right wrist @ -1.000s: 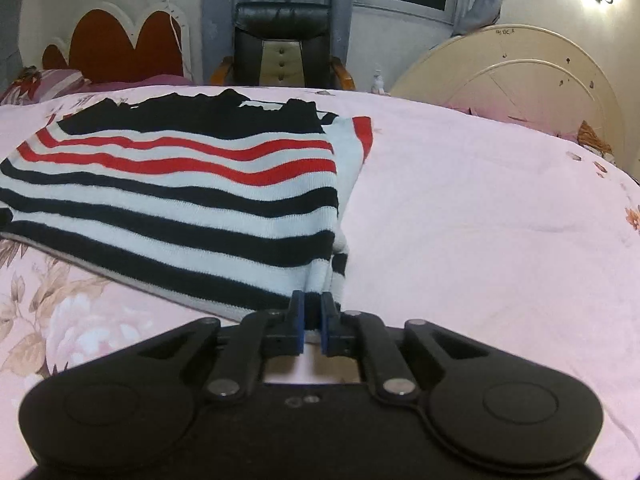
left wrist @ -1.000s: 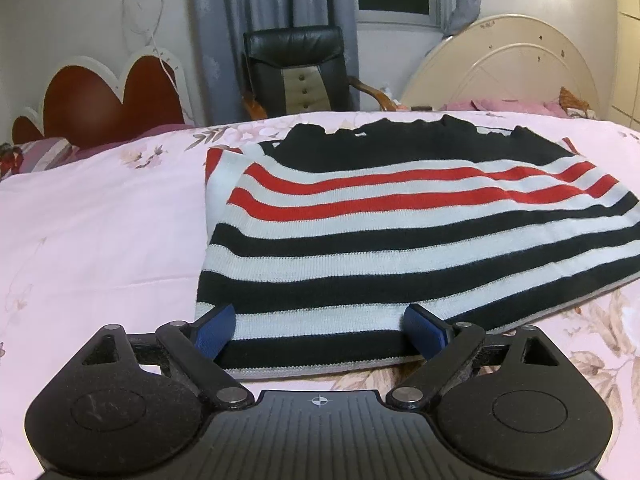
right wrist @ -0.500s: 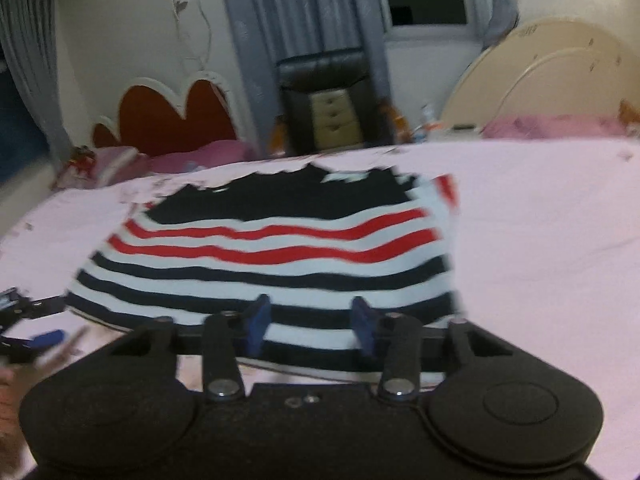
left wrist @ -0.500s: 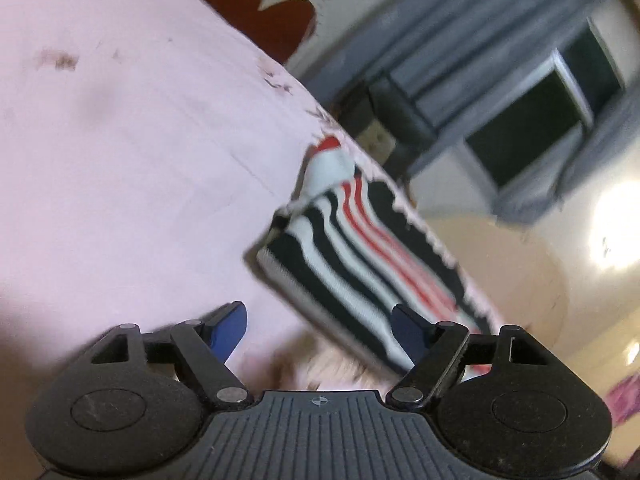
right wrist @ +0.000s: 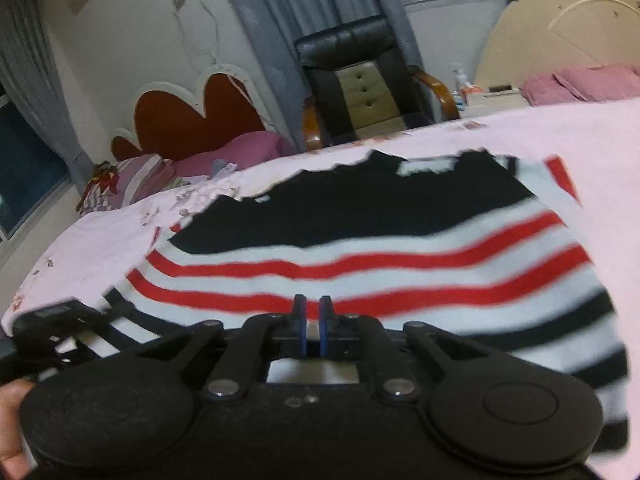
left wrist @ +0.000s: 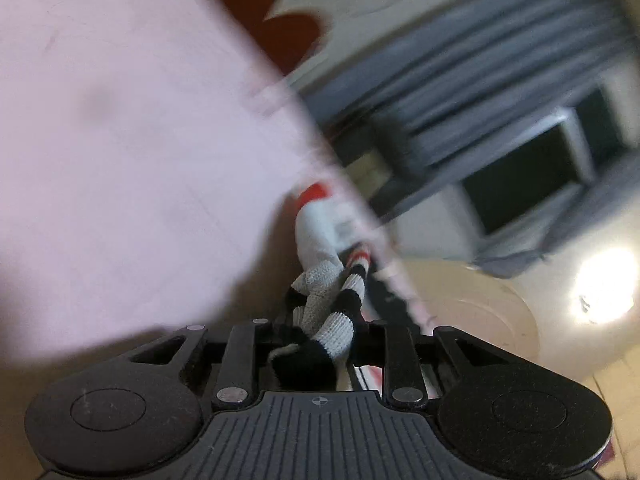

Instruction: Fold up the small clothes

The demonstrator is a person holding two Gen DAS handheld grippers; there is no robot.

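A black, white and red striped sweater (right wrist: 380,240) lies flat on the pink bedspread (right wrist: 600,140). My left gripper (left wrist: 320,340) is shut on a bunched black-and-white edge of the sweater (left wrist: 332,320), seen tilted and blurred. The left gripper also shows at the sweater's near left corner in the right wrist view (right wrist: 60,324). My right gripper (right wrist: 313,320) is nearly shut over the sweater's near edge. Whether it pinches cloth is hidden.
A black office chair (right wrist: 360,80) stands beyond the bed. A red heart-shaped headboard (right wrist: 192,116) with pink pillows (right wrist: 132,184) is at the far left. A cream round headboard (right wrist: 560,28) is at the far right. A hand (right wrist: 12,420) shows at the lower left.
My left gripper was open off the sweater's left edge; it has closed on bunched cloth. My right gripper, open half a second ago, has closed near the sweater's front edge.
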